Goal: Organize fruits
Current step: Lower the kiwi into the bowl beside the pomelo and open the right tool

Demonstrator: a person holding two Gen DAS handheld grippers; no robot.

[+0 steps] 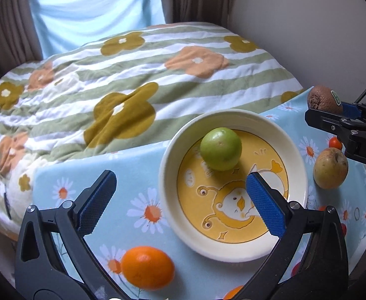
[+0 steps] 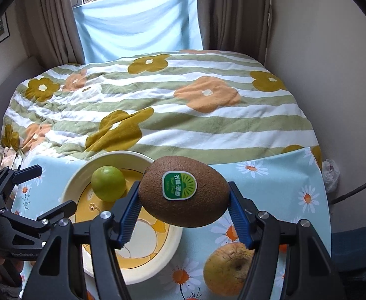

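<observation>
Fruits are being gathered into the bowl (image 1: 173, 147): a green fruit (image 1: 220, 149) already sits inside, the left gripper (image 1: 180, 200) gapes empty above it, and the right gripper (image 2: 184, 206) clamps a kiwi (image 2: 184, 191) aloft, seemingly next.

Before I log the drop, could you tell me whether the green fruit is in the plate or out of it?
In: the green fruit sits inside the plate, clear of the open left gripper.

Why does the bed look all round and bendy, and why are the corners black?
Both views use a fisheye lens, bending the bed round and leaving black corners. The left wrist view looks slightly soft on the orange; the right wrist view shows the kiwi sharp.
</observation>
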